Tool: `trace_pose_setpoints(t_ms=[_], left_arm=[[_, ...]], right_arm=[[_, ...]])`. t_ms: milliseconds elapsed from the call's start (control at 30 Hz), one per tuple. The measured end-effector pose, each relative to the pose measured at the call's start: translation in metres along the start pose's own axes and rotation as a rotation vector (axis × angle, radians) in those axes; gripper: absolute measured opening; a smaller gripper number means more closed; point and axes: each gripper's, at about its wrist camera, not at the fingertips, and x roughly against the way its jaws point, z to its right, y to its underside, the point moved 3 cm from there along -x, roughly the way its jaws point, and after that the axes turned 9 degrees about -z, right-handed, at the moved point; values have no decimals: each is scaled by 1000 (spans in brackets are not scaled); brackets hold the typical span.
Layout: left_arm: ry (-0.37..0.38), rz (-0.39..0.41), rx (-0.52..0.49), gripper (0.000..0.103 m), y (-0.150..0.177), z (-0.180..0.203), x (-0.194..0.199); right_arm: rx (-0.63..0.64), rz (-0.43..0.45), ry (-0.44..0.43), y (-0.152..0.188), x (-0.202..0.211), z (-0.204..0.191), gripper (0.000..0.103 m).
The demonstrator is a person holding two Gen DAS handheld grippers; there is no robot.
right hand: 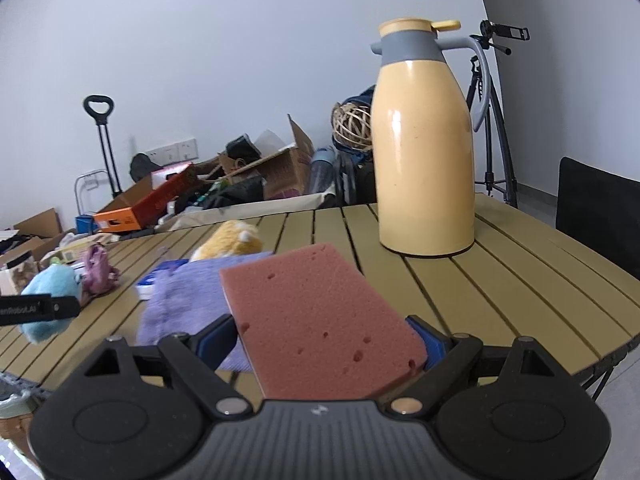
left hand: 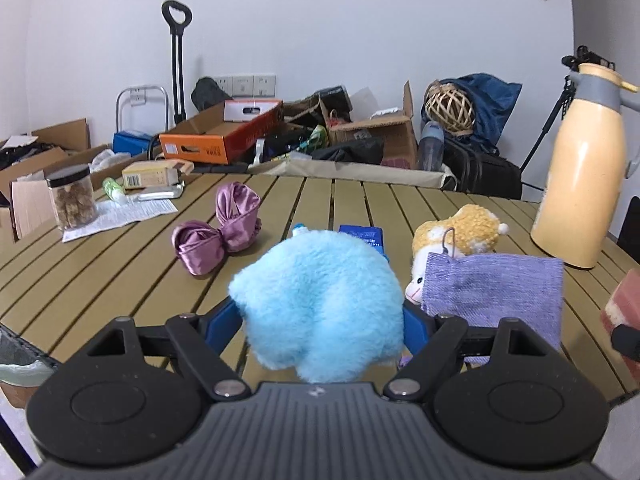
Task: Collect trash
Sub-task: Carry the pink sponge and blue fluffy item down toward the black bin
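Observation:
My left gripper (left hand: 322,316) is shut on a fluffy light-blue plush toy (left hand: 320,304) and holds it above the slatted table (left hand: 120,272). The plush also shows at the left of the right wrist view (right hand: 50,288). My right gripper (right hand: 324,336) is shut on a pink sponge (right hand: 320,316), held above the table's near edge. The sponge shows at the right edge of the left wrist view (left hand: 624,304). A purple cloth (left hand: 492,292) lies on the table beside a yellow-and-white plush animal (left hand: 460,236).
A tall yellow thermos jug (right hand: 424,148) stands at the right of the table. A purple satin bow (left hand: 218,232), a jar of nuts (left hand: 72,196), a paper sheet (left hand: 120,212) and a small box (left hand: 152,174) lie at the left. Cluttered cardboard boxes (left hand: 224,136) sit behind the table.

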Motion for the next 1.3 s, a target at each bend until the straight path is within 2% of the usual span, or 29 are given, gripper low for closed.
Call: trace_pose_setpoints(t_ms=[333, 633, 967, 1300], left_arm=[[24, 12, -14, 82, 34, -11, 40], [40, -9, -2, 82, 69, -24, 69], [33, -81, -21, 82, 115, -34, 84], [8, -176, -59, 82, 156, -43, 83]], right_arm=[[10, 7, -49, 30, 32, -18, 89], [12, -29, -87, 59, 50, -31, 89], [50, -120, -103, 99, 62, -43, 89], [86, -225, -96, 138, 63, -47, 89]])
